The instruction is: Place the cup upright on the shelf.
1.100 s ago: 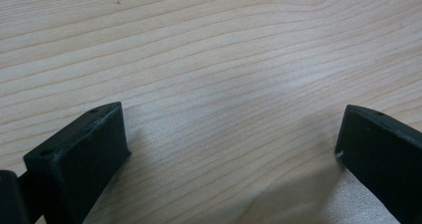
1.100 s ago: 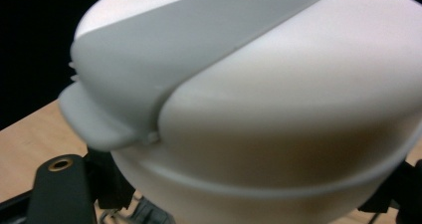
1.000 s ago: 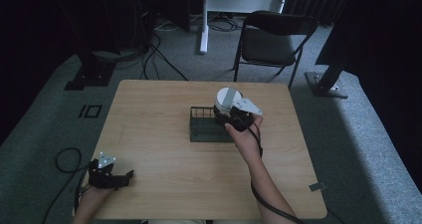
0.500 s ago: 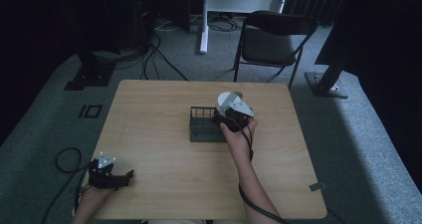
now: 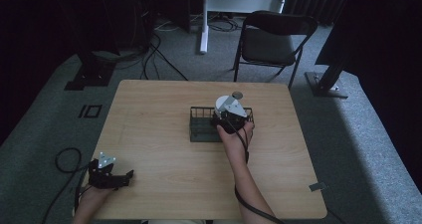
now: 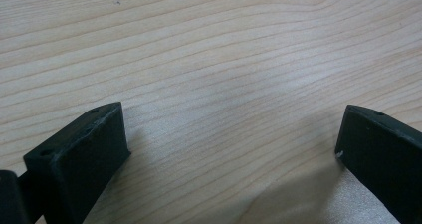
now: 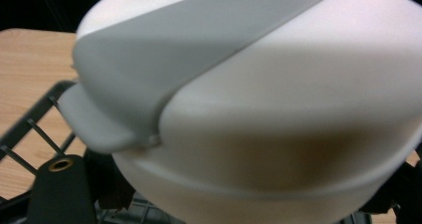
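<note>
While the right gripper [image 5: 228,115] hovers over the dark wire-mesh rectangular basket [image 5: 204,127] at the centre of the high view, a rounded white container with a grey band and a small grey lip [image 7: 259,99] sits right up against its camera. It seems to be held there, above the right half of the basket. A black finger [image 7: 59,189] shows at the lower left of the right gripper view and a dark part at the lower right, either side of the container's base, so the fingers appear to be pinching it, though the contact itself is hidden. The step in hand looks like lowering the container into the basket. To do it well, the container should stay level and centred between the wire walls. It should go straight down so its wide body does not catch the rim. The fingers should spread only once the base rests on the basket floor. A round dark object [image 5: 237,95] lies on the light wooden worktop [image 5: 149,124] just beyond the basket and should be left alone. The left gripper [image 5: 107,175] rests at the lower left of the high view, its fingers spread wide over bare wood and holding nothing.
</note>
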The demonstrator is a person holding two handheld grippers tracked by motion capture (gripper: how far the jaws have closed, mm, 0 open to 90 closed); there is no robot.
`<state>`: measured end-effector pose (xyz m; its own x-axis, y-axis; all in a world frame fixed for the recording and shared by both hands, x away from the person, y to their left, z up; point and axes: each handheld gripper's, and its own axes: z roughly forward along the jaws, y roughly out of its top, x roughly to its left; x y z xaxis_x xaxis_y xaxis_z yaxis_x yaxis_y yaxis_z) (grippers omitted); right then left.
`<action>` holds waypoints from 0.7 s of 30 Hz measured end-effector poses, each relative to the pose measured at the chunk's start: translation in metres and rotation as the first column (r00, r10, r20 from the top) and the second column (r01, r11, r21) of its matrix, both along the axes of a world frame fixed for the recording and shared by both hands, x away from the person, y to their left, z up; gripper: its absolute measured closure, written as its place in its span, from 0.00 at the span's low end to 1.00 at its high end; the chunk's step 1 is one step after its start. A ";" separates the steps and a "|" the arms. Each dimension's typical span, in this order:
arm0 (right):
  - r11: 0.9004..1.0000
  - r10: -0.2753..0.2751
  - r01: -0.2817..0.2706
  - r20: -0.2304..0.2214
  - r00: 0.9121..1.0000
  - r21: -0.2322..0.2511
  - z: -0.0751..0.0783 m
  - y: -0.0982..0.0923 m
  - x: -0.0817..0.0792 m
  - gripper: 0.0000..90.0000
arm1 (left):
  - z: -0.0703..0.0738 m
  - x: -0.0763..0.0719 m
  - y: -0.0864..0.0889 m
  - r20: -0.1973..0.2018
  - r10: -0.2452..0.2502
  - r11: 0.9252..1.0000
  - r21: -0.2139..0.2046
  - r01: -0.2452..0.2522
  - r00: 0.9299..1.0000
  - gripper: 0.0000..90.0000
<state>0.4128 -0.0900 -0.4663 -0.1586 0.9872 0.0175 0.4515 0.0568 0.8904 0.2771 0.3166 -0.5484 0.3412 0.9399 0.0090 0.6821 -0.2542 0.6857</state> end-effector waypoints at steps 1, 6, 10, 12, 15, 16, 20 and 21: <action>1.000 0.002 -0.003 -0.010 1.000 -0.006 -0.002 0.000 0.000 0.20 | 0.000 0.000 0.000 0.000 -0.001 1.000 0.001 0.001 1.000 0.00; 1.000 -0.002 0.002 -0.023 1.000 -0.008 -0.004 -0.001 0.001 0.20 | 0.000 0.000 0.000 0.000 0.000 1.000 0.000 0.000 1.000 0.00; 1.000 0.010 -0.011 -0.036 0.999 -0.025 -0.007 0.001 0.001 0.20 | 0.000 0.000 0.000 0.000 0.000 1.000 0.000 0.000 1.000 0.00; 0.999 0.017 -0.018 -0.042 0.999 -0.043 -0.008 0.002 0.001 0.20 | 0.000 0.000 0.000 0.000 0.000 1.000 0.000 0.000 1.000 0.00; 0.998 0.020 -0.023 -0.043 0.999 -0.054 -0.010 0.004 0.000 0.20 | 0.000 0.000 0.000 0.000 0.000 1.000 0.000 0.000 1.000 0.00; 0.998 0.023 -0.026 -0.043 0.999 -0.057 -0.010 0.004 0.000 0.20 | 0.000 0.000 0.000 -0.001 -0.001 1.000 0.001 0.001 1.000 0.00; 0.998 0.028 -0.031 -0.052 0.998 -0.051 -0.010 0.003 0.001 0.20 | 0.000 0.000 0.000 0.000 0.000 1.000 0.000 0.000 1.000 0.00; 0.998 0.039 -0.042 -0.063 0.997 -0.052 -0.009 0.002 0.001 0.20 | 0.000 0.000 0.000 -0.001 0.000 1.000 0.001 0.000 1.000 0.00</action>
<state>0.4142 -0.0884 -0.4751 -0.1989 0.9797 -0.0242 0.5021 0.1231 0.8560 0.2771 0.3166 -0.5484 0.3414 0.9399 0.0093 0.6825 -0.2547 0.6851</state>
